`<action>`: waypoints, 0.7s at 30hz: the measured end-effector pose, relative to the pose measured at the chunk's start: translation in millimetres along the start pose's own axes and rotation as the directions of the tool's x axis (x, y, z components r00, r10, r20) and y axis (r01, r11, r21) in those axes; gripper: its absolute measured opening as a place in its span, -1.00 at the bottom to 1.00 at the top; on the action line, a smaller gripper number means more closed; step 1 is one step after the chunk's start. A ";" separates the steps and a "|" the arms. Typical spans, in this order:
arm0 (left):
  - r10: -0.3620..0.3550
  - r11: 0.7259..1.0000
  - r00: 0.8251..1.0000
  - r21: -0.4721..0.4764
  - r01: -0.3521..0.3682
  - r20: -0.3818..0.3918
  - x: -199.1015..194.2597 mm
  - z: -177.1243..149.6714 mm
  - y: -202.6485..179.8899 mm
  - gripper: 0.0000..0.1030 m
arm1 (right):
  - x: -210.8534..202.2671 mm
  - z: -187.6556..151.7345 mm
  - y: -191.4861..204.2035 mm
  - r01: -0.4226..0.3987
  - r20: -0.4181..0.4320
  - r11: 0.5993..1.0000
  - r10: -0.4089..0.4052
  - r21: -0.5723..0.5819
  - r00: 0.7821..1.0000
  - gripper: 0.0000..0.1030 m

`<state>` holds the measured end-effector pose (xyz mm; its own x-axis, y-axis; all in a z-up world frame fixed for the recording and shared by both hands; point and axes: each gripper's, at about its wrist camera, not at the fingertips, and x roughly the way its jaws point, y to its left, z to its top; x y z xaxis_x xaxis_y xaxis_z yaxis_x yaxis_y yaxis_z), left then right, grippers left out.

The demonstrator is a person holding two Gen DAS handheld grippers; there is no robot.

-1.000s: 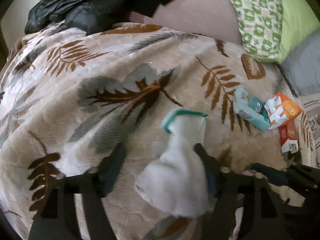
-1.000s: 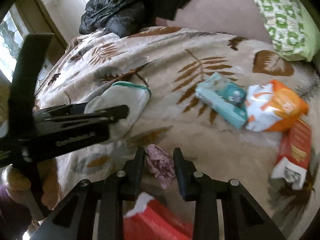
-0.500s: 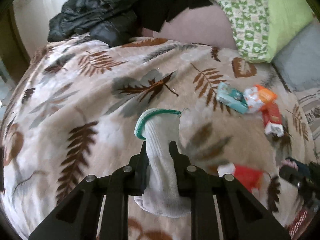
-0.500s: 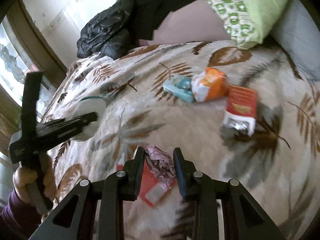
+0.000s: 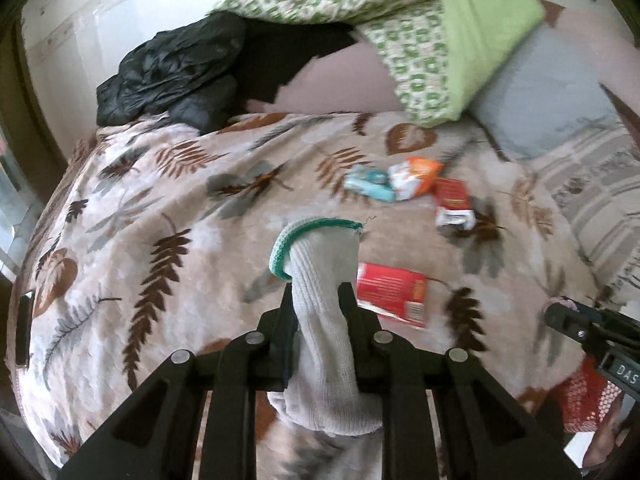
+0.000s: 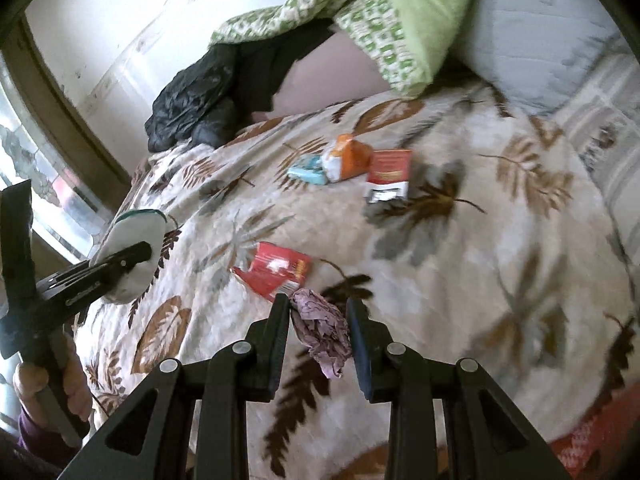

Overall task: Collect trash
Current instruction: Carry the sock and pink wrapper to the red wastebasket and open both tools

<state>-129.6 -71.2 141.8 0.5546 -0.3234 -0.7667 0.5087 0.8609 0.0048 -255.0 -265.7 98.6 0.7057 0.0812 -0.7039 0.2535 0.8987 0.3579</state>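
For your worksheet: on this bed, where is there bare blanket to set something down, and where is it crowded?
Free: the leaf-print blanket between the black jacket and the sock held in the left gripper; also the stretch right of the red box, below the grey pillow. Crowded: the middle, where teal packet, orange packet, red box and flattened red carton lie.

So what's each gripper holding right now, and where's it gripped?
Left gripper pinches the white sock mid-length, green cuff forward. Right gripper holds the crumpled purple wrapper around its middle.
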 end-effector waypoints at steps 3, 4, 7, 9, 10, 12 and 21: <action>-0.017 0.999 1.000 0.035 0.016 0.019 -13.4 -4.4 -20.5 -0.64 | -21.1 -7.8 -9.0 0.012 0.028 1.000 -0.012 0.026 1.000 -0.40; -0.024 0.998 0.999 0.050 0.023 0.025 -18.3 -6.1 -28.4 -0.64 | -29.5 -10.5 -11.8 0.019 0.042 0.999 -0.020 0.032 0.999 -0.40; -0.062 0.993 0.997 0.104 0.058 0.040 -32.8 -11.7 -55.5 -0.64 | -48.6 -16.8 -16.8 0.045 0.072 0.998 -0.047 0.032 0.996 -0.40; -0.084 0.987 0.995 0.140 0.077 0.046 -39.9 -15.7 -72.5 -0.64 | -61.4 -23.7 -21.5 0.069 0.090 0.997 -0.072 0.033 0.993 -0.40; -0.096 0.983 0.994 0.160 0.088 0.048 -42.8 -17.7 -82.0 -0.64 | -68.2 -27.8 -25.2 0.082 0.098 0.996 -0.085 0.037 0.992 -0.39; -0.123 0.974 0.991 0.198 0.112 0.046 -46.8 -22.1 -100.8 -0.64 | -80.7 -36.5 -34.3 0.106 0.110 0.993 -0.111 0.052 0.988 -0.39; -0.257 0.914 0.966 0.321 0.249 -0.018 -51.7 -37.6 -185.5 -0.64 | -140.8 -75.9 -104.2 0.208 0.136 0.954 -0.241 0.218 0.961 -0.39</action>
<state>-277.5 -199.4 156.4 0.3935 -0.5265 -0.7536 0.8141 0.5804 0.0196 -431.0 -338.1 113.9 0.7074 -0.1970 -0.6789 0.5326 0.7799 0.3286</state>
